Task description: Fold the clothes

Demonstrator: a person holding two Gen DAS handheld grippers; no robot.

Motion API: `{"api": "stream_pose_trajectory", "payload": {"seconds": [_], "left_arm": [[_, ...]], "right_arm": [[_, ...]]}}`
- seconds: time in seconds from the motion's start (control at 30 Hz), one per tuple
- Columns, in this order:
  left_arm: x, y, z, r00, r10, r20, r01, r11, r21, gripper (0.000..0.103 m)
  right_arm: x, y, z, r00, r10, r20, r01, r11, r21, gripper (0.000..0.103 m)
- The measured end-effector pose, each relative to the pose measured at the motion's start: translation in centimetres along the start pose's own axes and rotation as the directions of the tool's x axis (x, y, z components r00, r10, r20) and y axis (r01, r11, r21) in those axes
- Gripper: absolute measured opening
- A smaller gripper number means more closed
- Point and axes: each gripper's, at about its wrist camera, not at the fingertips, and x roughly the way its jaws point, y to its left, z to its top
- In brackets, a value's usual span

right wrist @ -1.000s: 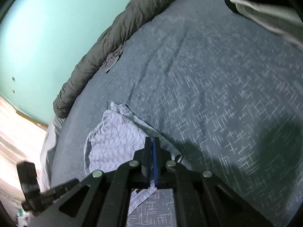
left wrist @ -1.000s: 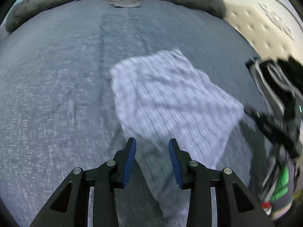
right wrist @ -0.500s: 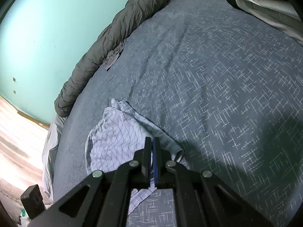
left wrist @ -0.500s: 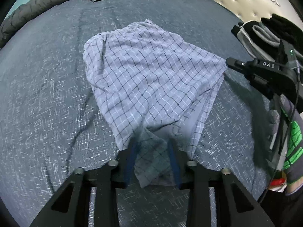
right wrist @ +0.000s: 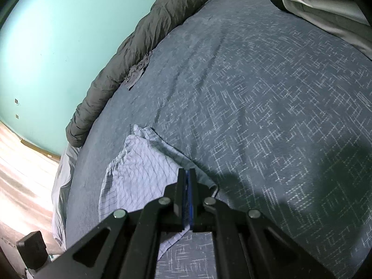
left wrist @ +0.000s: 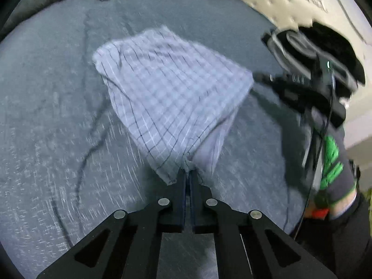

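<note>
**Ann:** While the left view is smeared with blur, one thing reads clearly: the left tongs (left wrist: 187,174) are pinched tight on a corner of the checked cloth (left wrist: 167,95), fabric bunched right at their tips.

**Ben:** And the cloth fans out ahead of them, widening away from the tips over the blue bed (left wrist: 51,121). Its far right corner meets the other tool, dark and blurred, off to the right.

**Ann:** Switch to the right view. Right tongs (right wrist: 187,174) are closed to a sliver, blue pads nearly together, with the cloth (right wrist: 139,169) lying under them and out to their left.

**Ben:** Gripping it, would you say?

**Ann:** The cloth edge runs right up to the tips, and the left view shows a corner drawn to them, so yes, clamped on the cloth.

**Ben:** Beyond those tongs, a rolled grey quilt (right wrist: 130,53) lines the far edge of the bed (right wrist: 267,107), against a mint wall (right wrist: 58,34).

**Ann:** A small crumpled grey piece (right wrist: 137,74) sits just beside that quilt, well ahead of the tips. Up at the far right, a dark and pale pile (right wrist: 320,7).
</note>
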Motion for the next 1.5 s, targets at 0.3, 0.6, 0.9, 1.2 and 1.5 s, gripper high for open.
{"api": "stream_pose_trajectory", "payload": {"seconds": [0.3, 0.6, 0.9, 1.2, 1.5], "left_arm": [[-0.6, 0.8, -0.2, 0.996, 0.073, 0.042, -0.072, 0.997, -0.033, 0.018], [-0.1, -2.1, 0.7, 0.995, 0.088, 0.055, -0.092, 0.993, 0.076, 0.018], [1.8, -1.8, -0.5, 0.993, 0.116, 0.004, -0.116, 0.990, 0.078, 0.000], [0.4, -2.2, -0.4, 0.998, 0.056, 0.023, -0.058, 0.996, 0.072, 0.000], [1.0, -2.0, -0.8, 0.992, 0.124, 0.023, -0.126, 0.988, 0.084, 0.019]], "right_arm": [[0.3, 0.2, 0.0, 0.999, -0.034, -0.003, 0.034, 0.999, -0.015, 0.001], [0.6, 0.0, -0.1, 0.998, -0.058, -0.014, 0.058, 0.998, -0.016, 0.001], [0.4, -0.2, 0.1, 0.998, -0.059, -0.009, 0.059, 0.998, -0.011, 0.001], [0.1, -0.3, -0.2, 0.997, -0.072, -0.010, 0.072, 0.997, -0.006, 0.001], [0.3, -0.2, -0.4, 0.997, -0.082, -0.013, 0.082, 0.997, -0.006, 0.001]]}}
